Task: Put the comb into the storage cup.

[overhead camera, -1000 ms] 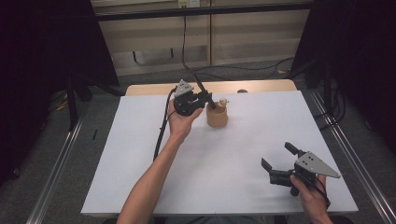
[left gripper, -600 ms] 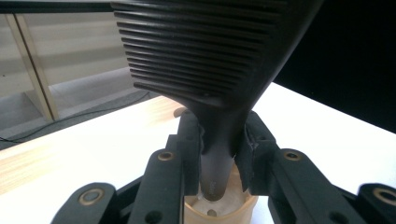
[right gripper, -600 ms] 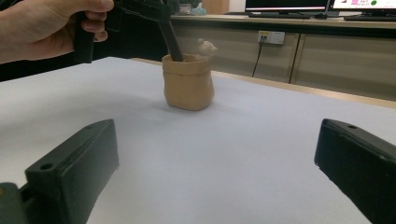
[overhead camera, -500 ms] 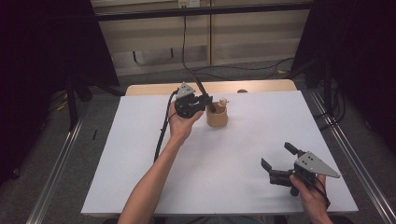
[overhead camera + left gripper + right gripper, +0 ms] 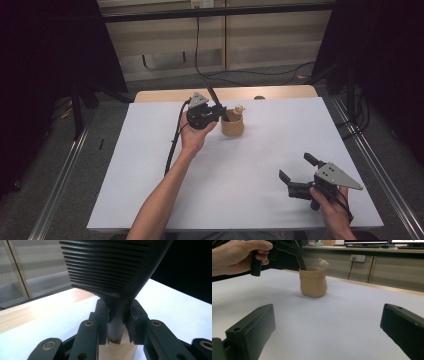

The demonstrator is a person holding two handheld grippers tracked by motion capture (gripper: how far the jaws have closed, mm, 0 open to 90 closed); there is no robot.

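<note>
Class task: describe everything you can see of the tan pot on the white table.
The tan pot looks like a small sack made of clay or a similar matte material, with a rolled, slightly crumpled rim and a little bear-like figure at its far edge. It stands upright on the white table, towards the far side. A black ribbed tool, clamped in the left gripper, reaches down into its mouth. The right gripper is well apart from it.

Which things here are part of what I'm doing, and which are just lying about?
In the job:
- black ribbed tool, clamped in the left gripper
- tan holder pot, with the tool's narrow end at its mouth

Lying about:
- right gripper, open and empty, near the table's front edge
- white table sheet
- cables on the floor beyond the table
</note>
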